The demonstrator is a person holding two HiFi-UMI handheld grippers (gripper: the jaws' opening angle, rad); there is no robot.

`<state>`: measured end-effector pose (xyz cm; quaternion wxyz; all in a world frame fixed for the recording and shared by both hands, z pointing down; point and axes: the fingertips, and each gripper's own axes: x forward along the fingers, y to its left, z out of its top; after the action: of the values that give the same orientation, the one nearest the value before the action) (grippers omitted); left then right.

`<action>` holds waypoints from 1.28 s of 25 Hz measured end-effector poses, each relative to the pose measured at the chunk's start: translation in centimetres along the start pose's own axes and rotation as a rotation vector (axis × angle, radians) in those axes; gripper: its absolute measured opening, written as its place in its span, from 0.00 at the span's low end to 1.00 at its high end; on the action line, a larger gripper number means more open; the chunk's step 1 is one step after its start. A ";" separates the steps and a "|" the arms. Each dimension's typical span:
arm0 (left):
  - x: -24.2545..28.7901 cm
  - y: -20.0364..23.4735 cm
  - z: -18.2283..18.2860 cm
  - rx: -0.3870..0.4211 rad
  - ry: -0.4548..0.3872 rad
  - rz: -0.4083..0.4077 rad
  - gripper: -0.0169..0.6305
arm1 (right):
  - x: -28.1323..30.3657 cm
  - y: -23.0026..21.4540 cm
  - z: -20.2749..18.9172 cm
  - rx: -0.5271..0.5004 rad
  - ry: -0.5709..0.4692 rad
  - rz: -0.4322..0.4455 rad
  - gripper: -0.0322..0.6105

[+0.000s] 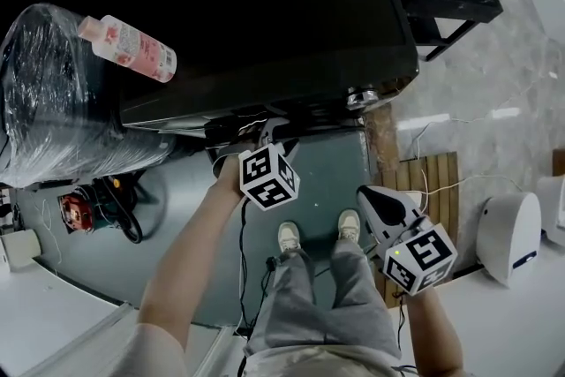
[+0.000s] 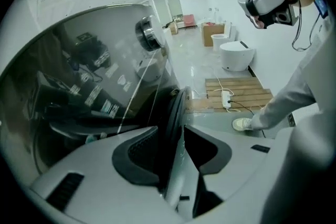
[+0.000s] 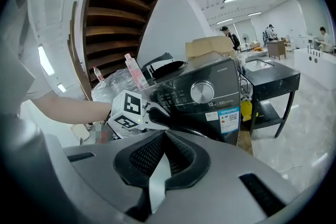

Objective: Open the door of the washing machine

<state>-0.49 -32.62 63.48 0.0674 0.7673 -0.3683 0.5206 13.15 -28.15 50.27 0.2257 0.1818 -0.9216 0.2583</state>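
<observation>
Dark washing machine [image 1: 265,13] straight ahead. Left claw [image 2: 171,139] at its front, narrowed onto upright door rim [image 2: 177,107], one pad on each side. Right claw [image 3: 164,136] closed, empty, well apart, beside person's leg [image 1: 353,287].

The left claw [image 2: 176,139], matt grey moulded plastic with black ribbed rubbery pads [image 2: 137,157], is pressing those pads on the dark, smooth door rim [image 2: 176,107] of the glossy black washing machine [image 2: 94,86], whose panel beside the claw is mirroring the room. Beyond the right claw [image 3: 165,136], made of the same matt plastic, a polished chrome knob [image 3: 202,91] is shining. Left of the left claw, crinkled clear plastic wrap [image 1: 44,101] is glinting, and a smooth pink plastic bottle [image 1: 128,49] is lying at its edge. Right of the right claw, bare wooden slats [image 1: 434,181] are lying on polished stone-look floor [image 1: 494,57].
</observation>
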 end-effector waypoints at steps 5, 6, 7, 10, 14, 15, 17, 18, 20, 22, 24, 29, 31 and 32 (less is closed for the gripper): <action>0.8 -0.5 0.8 0.021 0.039 -0.058 0.24 | -0.4 -0.4 -1.0 0.035 0.003 -0.006 0.09; 0.7 -0.5 0.7 0.014 0.030 -0.061 0.24 | -0.6 -0.5 -1.3 0.040 0.003 -0.009 0.09; 0.7 -0.5 0.7 0.005 0.018 -0.064 0.24 | -0.7 -0.6 -1.5 0.043 0.004 -0.011 0.09; 0.4 -0.8 0.7 -0.036 -0.005 -0.092 0.24 | -0.8 -0.7 -2.1 0.052 0.011 -0.012 0.09; -0.4 -2.7 0.6 -0.025 -0.018 -0.133 0.25 | -0.9 -0.4 -3.0 0.069 0.023 -0.013 0.09; -0.7 -3.4 0.5 -0.019 -0.023 -0.137 0.25 | -0.8 -0.3 -3.2 0.069 0.027 -0.010 0.09; -1.2 -4.7 0.2 -0.014 -0.031 -0.140 0.26 | -0.8 0.1 -3.5 0.062 0.037 -0.001 0.09; -1.5 -5.4 0.1 -0.018 -0.033 -0.141 0.26 | -0.7 0.4 -3.6 0.057 0.042 0.003 0.09; -2.2 -6.6 -0.3 -0.044 -0.037 -0.137 0.28 | -0.6 0.8 -3.9 0.051 0.052 0.011 0.09; -2.8 -7.6 -1.0 -0.113 -0.047 -0.119 0.34 | -0.5 1.3 -4.2 0.049 0.060 0.018 0.09; -3.5 -8.5 -1.8 -0.184 -0.070 -0.105 0.40 | -0.4 1.7 -4.6 0.053 0.069 0.026 0.09; -4.7 -10.8 -2.9 -0.164 -0.065 -0.123 0.43 | 0.2 3.3 -5.3 0.042 0.087 0.060 0.09; -5.0 -11.4 -3.3 -0.157 -0.056 -0.129 0.43 | 0.3 4.0 -5.6 0.037 0.093 0.071 0.09; -5.2 -11.7 -3.5 -0.153 -0.053 -0.131 0.43 | 0.3 4.3 -5.7 0.035 0.096 0.077 0.09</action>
<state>3.39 -19.91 63.90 0.1499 0.7958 -0.3575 0.4652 12.83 -21.62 53.06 0.2566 0.1374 -0.9113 0.2912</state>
